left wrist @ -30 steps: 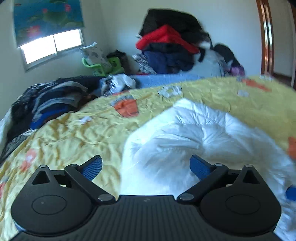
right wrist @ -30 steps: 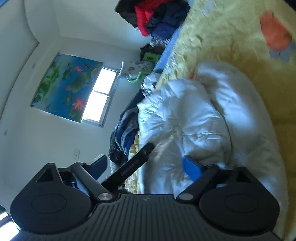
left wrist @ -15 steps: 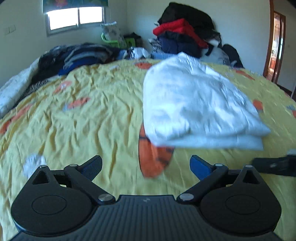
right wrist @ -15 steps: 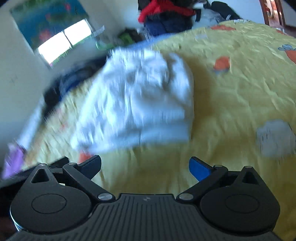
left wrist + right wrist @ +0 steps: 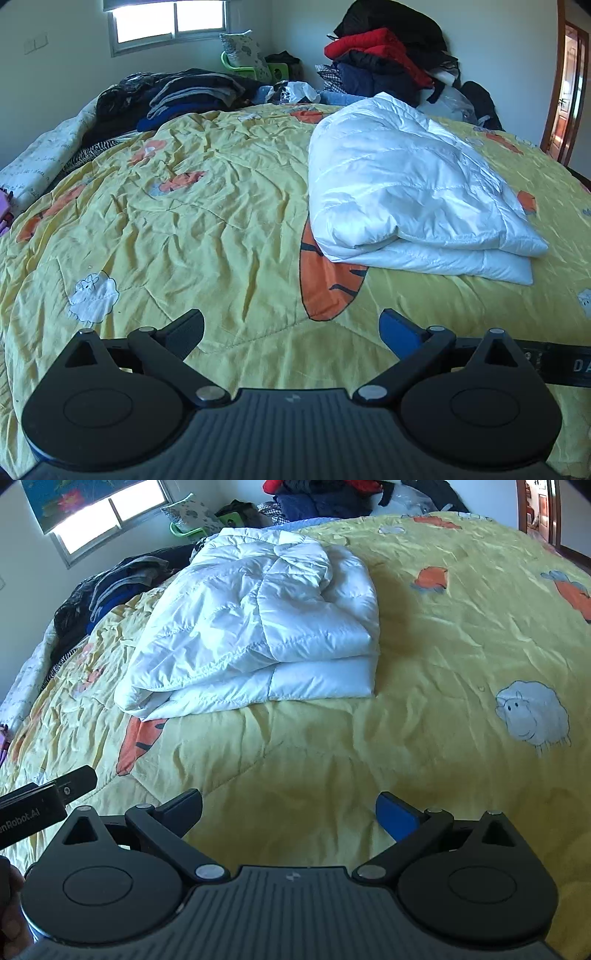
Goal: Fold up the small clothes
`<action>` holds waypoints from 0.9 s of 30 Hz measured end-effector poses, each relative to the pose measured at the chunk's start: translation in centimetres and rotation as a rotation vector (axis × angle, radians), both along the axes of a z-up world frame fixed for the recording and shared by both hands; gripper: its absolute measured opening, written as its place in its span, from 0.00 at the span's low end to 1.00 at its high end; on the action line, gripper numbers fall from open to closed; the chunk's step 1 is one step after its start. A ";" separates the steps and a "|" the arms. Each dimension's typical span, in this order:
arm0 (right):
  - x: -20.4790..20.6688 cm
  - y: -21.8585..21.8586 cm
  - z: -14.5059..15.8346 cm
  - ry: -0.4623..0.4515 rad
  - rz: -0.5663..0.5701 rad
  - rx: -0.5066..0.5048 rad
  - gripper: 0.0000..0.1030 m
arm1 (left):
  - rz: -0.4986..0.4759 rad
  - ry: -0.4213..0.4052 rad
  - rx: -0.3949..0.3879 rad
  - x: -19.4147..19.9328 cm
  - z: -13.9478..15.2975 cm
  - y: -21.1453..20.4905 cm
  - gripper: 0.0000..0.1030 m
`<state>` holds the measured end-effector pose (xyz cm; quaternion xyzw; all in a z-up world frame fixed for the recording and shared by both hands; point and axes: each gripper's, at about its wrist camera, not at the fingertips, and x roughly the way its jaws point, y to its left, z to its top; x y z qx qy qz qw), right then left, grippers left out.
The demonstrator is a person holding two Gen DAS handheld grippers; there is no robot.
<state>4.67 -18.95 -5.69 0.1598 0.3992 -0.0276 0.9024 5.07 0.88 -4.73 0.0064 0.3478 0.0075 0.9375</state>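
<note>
**Folded white jacket on the bed, both grippers empty**

The white quilted jacket (image 5: 406, 192) lies folded on the yellow bedspread (image 5: 184, 229), right of centre in the left wrist view and upper left of centre in the right. The left gripper (image 5: 291, 332) and right gripper (image 5: 288, 812) stand wide apart at bottom of frame, holding nothing, short of the jacket

daylight from window (image 5: 170, 18) | glare on panes | sharp | fisheye-bent edges

window (image 5: 170, 22): top cut off | clothes pile (image 5: 332, 494): cropped | white jacket (image 5: 255, 627): underside hidden
</note>
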 end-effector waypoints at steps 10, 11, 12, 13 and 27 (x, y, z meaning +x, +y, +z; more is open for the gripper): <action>-0.9 0.5 1.3 -0.033 0.002 -0.025 0.99 | -0.012 -0.020 -0.010 -0.7 1.6 0.1 0.99; -0.9 0.6 1.4 -0.033 0.004 -0.029 0.99 | -0.013 -0.018 -0.012 -0.7 1.7 0.1 0.99; -0.8 0.6 1.5 -0.034 0.008 -0.033 0.99 | -0.015 -0.017 -0.012 -0.7 1.8 0.0 0.99; -0.8 0.7 1.5 -0.035 0.013 -0.037 0.99 | -0.014 -0.018 -0.012 -0.7 1.8 0.0 0.99; 0.1 0.3 1.5 -0.020 0.022 -0.042 0.99 | -0.051 -0.004 0.013 0.3 2.3 -1.2 0.99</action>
